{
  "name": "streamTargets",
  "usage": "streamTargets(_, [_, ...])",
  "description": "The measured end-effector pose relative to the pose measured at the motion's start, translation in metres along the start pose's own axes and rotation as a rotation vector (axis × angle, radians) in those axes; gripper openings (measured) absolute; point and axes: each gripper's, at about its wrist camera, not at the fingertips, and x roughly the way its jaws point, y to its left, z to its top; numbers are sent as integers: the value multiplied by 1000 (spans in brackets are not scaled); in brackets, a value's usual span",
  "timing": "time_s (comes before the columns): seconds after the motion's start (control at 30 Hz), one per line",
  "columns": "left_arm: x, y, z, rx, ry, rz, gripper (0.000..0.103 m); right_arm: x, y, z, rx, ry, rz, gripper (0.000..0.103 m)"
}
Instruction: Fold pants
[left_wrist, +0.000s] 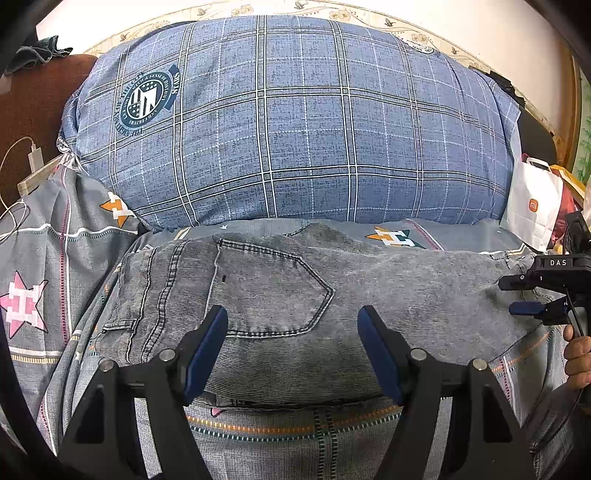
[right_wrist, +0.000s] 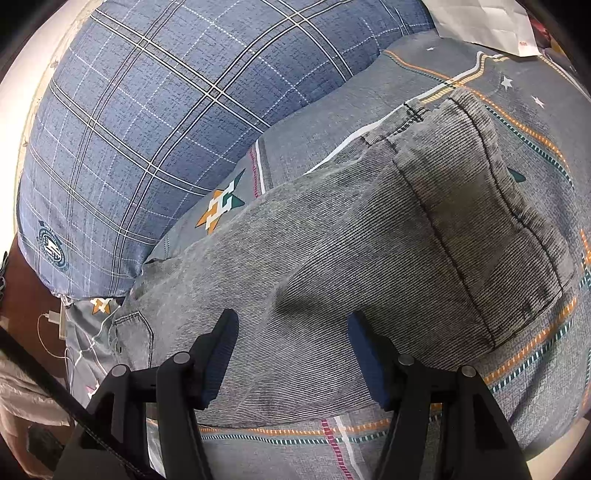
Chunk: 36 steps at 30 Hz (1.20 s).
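Grey denim pants (left_wrist: 295, 302) lie flat across the bed, folded lengthwise, waistband and back pocket (left_wrist: 273, 291) at the left, legs running right. My left gripper (left_wrist: 291, 317) is open and empty, hovering just above the seat near the front edge. My right gripper (right_wrist: 291, 325) is open and empty above the legs; the hem end (right_wrist: 487, 236) lies to its right. The right gripper also shows at the right edge of the left wrist view (left_wrist: 532, 295), jaws apart, over the leg end.
A big blue plaid pillow (left_wrist: 288, 122) lies just behind the pants. The grey patterned bedsheet (left_wrist: 48, 280) covers the bed. A white paper bag (left_wrist: 535, 203) stands at the back right. A charger and cable (left_wrist: 33, 158) lie at the left.
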Motion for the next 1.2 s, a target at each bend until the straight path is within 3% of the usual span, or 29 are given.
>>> streamTargets(0.67, [1, -1, 0, 13, -5, 0, 72, -3, 1, -2, 24, -15, -14, 67])
streamTargets(0.77, [0, -5, -3, 25, -8, -27, 72, -6, 1, -2, 28, -21, -2, 67])
streamTargets(0.93, [-5, -31, -11, 97, -23, -62, 72, -25, 2, 0, 26, -70, 36, 73])
streamTargets(1.03, [-7, -53, -13, 143, -4, -86, 73, -39, 4, 3, 6, -108, 30, 77])
streamTargets(1.2, [-4, -92, -16, 203, 53, -129, 76, -47, -8, 7, 58, -96, 50, 77])
